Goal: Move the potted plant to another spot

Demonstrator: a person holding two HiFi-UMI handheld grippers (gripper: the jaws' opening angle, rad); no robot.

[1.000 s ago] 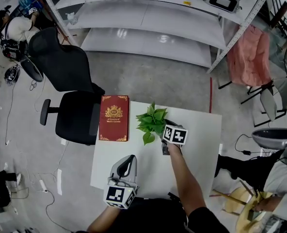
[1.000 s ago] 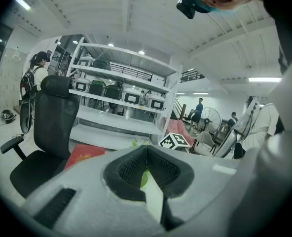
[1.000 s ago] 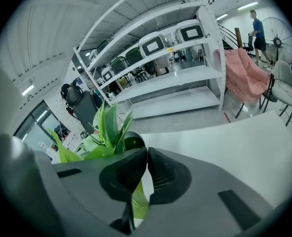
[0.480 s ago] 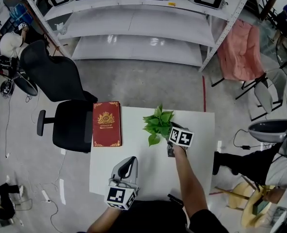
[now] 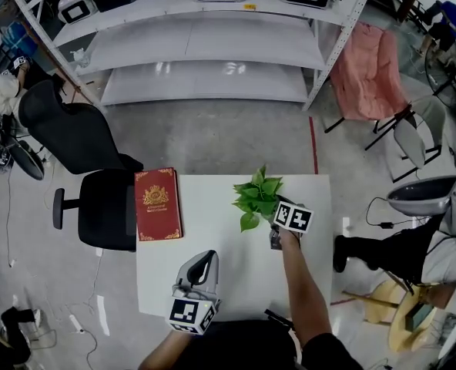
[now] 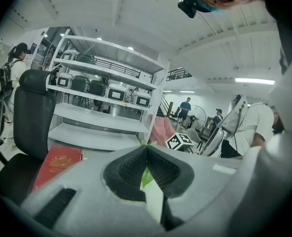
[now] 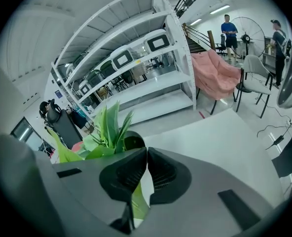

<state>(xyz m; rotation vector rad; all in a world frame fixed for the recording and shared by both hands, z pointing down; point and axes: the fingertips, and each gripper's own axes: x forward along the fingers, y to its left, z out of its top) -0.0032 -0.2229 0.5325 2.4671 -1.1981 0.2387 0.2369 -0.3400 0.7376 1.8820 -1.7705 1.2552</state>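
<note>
We are starting from the red book, which is lying at the left edge of the white surface; everything else we are placing against it.

Nearer to us than the book and a little to its right, the left tongs are hovering over bare surface with their dark pads pressed together at the tips. They are holding nothing, and only a sliver of green is showing through the gap below the tips.

Further right of the book, well apart from it, the potted plant is standing upright near the far edge of the surface. Just beyond its right side the right tongs are reaching in. Their pads are closed tip to tip right at the rim of the black pot, and we are judging that they are pinching that rim.

As we are reading it, the grasp is made and the move is under way. Choosing the new spot, setting the pot down and letting go are all left to do.
</note>
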